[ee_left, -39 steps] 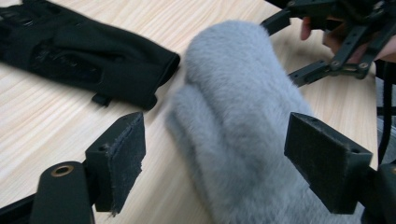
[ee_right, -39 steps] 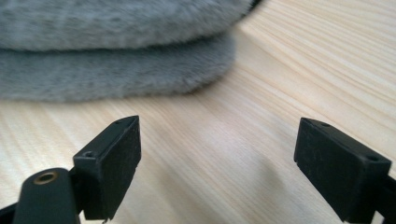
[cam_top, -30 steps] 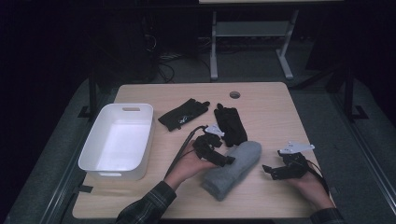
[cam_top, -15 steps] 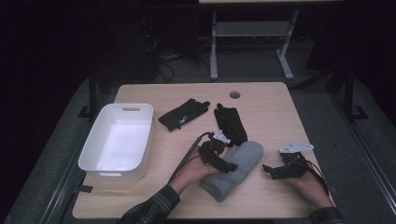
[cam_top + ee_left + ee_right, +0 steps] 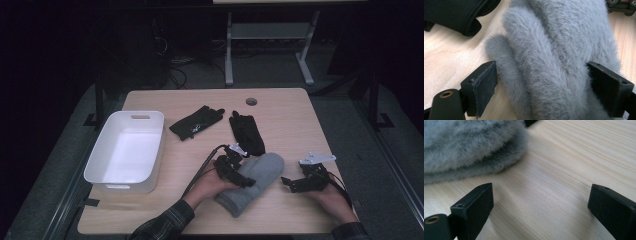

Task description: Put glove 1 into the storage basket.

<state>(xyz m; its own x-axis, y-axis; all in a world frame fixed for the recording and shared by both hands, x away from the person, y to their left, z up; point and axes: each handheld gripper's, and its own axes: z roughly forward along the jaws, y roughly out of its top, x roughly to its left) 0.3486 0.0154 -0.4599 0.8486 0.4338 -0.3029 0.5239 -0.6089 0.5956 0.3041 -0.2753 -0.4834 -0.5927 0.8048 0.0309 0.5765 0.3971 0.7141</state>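
The grey mitten [image 5: 252, 182] lies on the desk [image 5: 280, 115] near its front edge, between both hands. The left tool [image 5: 541, 92] straddles the mitten, jaws spread with fur between them, not yet pinching. The right tool [image 5: 541, 212] rests just beside the mitten, jaws wide over bare wood. Two black gloves [image 5: 246, 131] lie just behind the mitten; a white bin [image 5: 100, 165] sits well to the left.

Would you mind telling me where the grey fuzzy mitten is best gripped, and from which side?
Probably across its middle, from above on the person's left, as the open left gripper straddles it. The grey mitten lies flat on the table; its soft pile should compress between the pads.
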